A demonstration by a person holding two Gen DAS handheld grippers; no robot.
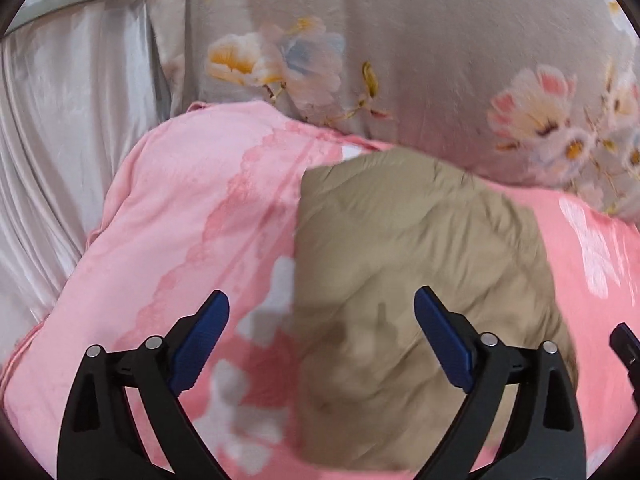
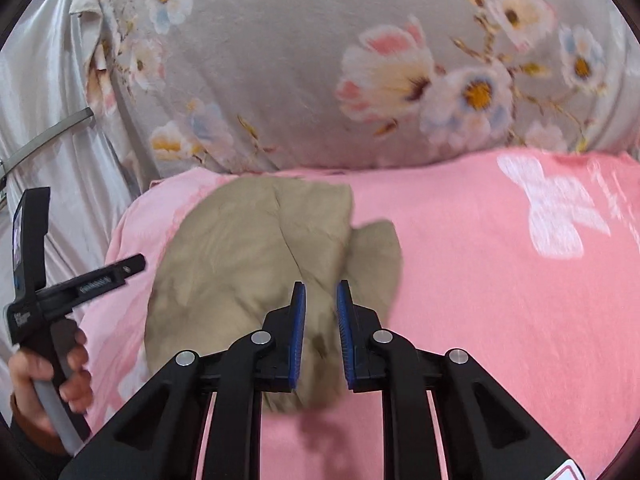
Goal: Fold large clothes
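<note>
Tan garment (image 2: 248, 264) beneath both downward-tilted grippers, left gripper (image 1: 322, 336) wide

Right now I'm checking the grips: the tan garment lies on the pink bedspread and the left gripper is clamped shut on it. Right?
Not quite. In the left wrist view the left gripper stands wide open, holding nothing. The tan garment does lie on the pink bedspread.

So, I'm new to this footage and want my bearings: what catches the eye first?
A folded tan garment lies on a pink printed bedsheet, in front of a grey floral pillow. The left gripper hangs wide open over the garment's edge; the right gripper stands nearly closed above it, gripping nothing.
</note>
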